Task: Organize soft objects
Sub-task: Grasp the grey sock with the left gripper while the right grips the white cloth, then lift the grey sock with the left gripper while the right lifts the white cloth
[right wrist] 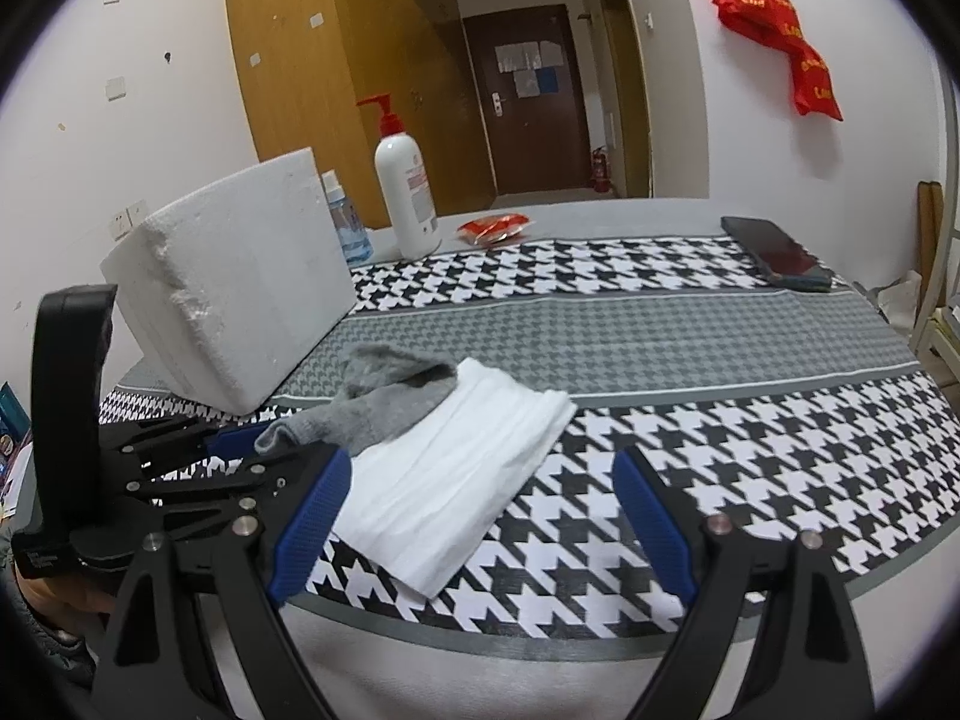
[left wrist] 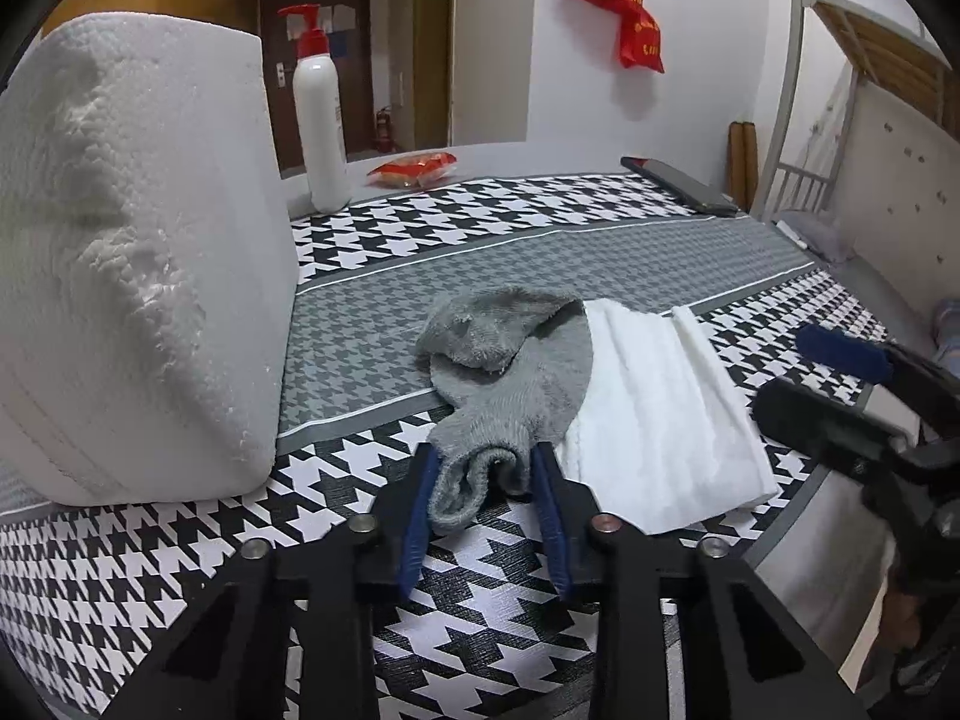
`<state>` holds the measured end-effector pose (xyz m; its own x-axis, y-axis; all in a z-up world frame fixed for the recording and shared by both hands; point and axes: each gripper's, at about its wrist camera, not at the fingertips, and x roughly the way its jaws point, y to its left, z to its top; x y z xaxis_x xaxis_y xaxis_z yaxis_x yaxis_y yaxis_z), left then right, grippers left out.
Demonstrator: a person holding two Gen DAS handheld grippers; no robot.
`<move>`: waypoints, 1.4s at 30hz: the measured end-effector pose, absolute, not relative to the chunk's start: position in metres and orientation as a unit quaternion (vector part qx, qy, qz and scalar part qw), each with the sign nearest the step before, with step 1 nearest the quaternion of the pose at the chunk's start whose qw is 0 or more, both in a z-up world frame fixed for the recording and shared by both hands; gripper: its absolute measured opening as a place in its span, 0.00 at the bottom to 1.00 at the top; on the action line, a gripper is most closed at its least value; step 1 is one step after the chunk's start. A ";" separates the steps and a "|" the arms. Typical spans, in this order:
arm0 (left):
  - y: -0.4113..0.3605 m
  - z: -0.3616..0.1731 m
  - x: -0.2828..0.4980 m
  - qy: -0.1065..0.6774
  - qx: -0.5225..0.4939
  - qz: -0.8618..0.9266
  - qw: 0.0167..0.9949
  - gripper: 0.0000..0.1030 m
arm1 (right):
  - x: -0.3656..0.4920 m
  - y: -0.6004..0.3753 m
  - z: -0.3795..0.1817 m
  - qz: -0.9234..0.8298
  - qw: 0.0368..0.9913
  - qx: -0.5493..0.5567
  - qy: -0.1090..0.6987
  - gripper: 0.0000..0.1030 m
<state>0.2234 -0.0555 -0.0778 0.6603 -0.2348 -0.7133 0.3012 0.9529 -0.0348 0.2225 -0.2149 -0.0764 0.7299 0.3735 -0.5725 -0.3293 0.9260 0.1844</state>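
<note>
Now sock (left wrist: 516, 360) end between left jaws

Left gripper (left wrist: 485, 483) jaws pinched narrow; right gripper (right wrist: 480, 516) jaws wide.

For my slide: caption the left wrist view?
Left gripper pinching a grey sock beside a folded white cloth.

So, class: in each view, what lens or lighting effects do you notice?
Left wrist view: fisheye bends the bed frame, dark vignette in the corners, foam block looms oversized. Right wrist view: table edge curves, lighting even with soft shadows, no glare on the white cloth.
</note>
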 end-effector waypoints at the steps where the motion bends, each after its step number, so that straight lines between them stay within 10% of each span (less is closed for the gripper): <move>1: -0.055 -0.078 0.223 0.384 0.041 -0.149 0.910 0.25 | 0.223 -0.212 -0.077 0.190 0.929 0.032 0.317 0.89; 21: -0.047 -0.076 0.221 0.379 0.011 -0.169 0.910 0.14 | 0.239 -0.179 -0.088 0.195 0.910 -0.013 0.366 0.85; 28: -0.046 -0.075 0.219 0.376 0.008 -0.171 0.911 0.14 | 0.242 -0.171 -0.094 0.188 0.903 -0.048 0.382 0.54; 33: -0.045 -0.073 0.218 0.369 0.006 -0.169 0.914 0.14 | 0.242 -0.174 -0.094 0.175 0.904 -0.065 0.385 0.09; 42: -0.039 -0.072 0.215 0.366 0.008 -0.148 0.919 0.14 | 0.243 -0.220 -0.094 0.115 0.911 -0.052 0.392 0.08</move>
<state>0.2151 -0.0393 -0.0721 0.6887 -0.2665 -0.6742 0.2777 0.9560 -0.0942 0.2434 -0.2203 -0.0938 0.6668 0.1682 -0.7260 -0.2494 0.9684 -0.0047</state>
